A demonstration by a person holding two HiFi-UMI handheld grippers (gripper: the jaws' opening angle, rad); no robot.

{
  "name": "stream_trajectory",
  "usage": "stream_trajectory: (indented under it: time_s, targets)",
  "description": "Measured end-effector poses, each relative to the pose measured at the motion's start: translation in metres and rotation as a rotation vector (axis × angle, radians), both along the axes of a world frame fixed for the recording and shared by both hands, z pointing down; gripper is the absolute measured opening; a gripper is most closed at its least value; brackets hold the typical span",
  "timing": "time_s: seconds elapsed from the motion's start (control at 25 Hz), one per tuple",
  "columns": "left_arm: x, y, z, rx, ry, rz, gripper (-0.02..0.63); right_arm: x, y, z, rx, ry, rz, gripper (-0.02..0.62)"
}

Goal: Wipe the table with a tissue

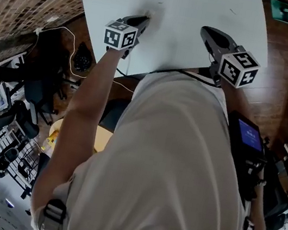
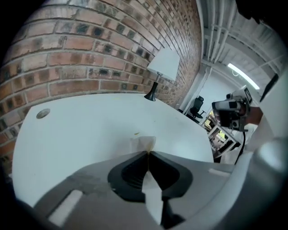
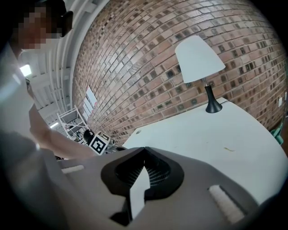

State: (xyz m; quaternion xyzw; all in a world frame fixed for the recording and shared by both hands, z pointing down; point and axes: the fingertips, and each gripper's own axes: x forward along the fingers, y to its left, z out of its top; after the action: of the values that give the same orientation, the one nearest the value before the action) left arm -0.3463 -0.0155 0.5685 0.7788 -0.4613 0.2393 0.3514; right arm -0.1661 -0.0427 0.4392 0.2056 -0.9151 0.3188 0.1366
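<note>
1. My left gripper (image 2: 147, 154) has its fingers pinched shut on the tissue (image 2: 144, 143). A small pale flap pokes out just past the tips. I'm gripping it right at the end so that the paper meets the worktop (image 2: 76, 130), not the plastic.
2. The tissue is low over the worktop, roughly mid-surface, just short of a little yellowish speck (image 2: 136, 133). My guess is that speck is the target. It looks like the flap is touching the surface, but I can't swear to it from here.
3. In the head view the left gripper (image 1: 146, 19) reaches in over the near edge and angles downward, which should put some pressure behind a swipe.
4. The right gripper (image 3: 144, 150) has its fingers closed with nothing between them. It's hanging over the near edge on my right, well apart from the left one. I'd say it's parked out of the way, since one tissue only needs one hand.
5. The lamp (image 2: 163, 67) stands at the far end by the brick wall (image 2: 90, 49), well away from the tissue, so there's open room to sweep.
6. One worry is that I've only got a thin bit of paper in a tip grip. If I press too hard it could tear or slide out.
</note>
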Motion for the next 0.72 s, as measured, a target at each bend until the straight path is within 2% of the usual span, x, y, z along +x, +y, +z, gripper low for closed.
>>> stream_trajectory:
  time_s: [0.16, 0.4, 0.48, 0.6, 0.72]
  targets:
    - [-0.004, -0.015, 0.007, -0.023, -0.082, 0.029, 0.021, 0.022, -0.010, 0.000, -0.011, -0.003, 0.009, 0.008]
    - [-0.012, -0.052, 0.011, -0.061, -0.152, -0.077, 0.021, 0.056, -0.030, 0.004, -0.029, -0.001, 0.017, 0.008]
    - [-0.012, -0.055, 0.011, -0.060, -0.167, -0.045, 0.021, 0.059, -0.033, 0.005, -0.036, 0.001, 0.027, 0.008]
    - [-0.006, -0.057, 0.012, -0.064, -0.211, 0.061, 0.021, 0.062, -0.036, 0.006, -0.041, 0.003, 0.034, 0.008]
    - [-0.007, -0.056, 0.018, -0.094, -0.228, 0.131, 0.021, 0.064, -0.038, 0.005, -0.043, 0.003, 0.039, 0.008]
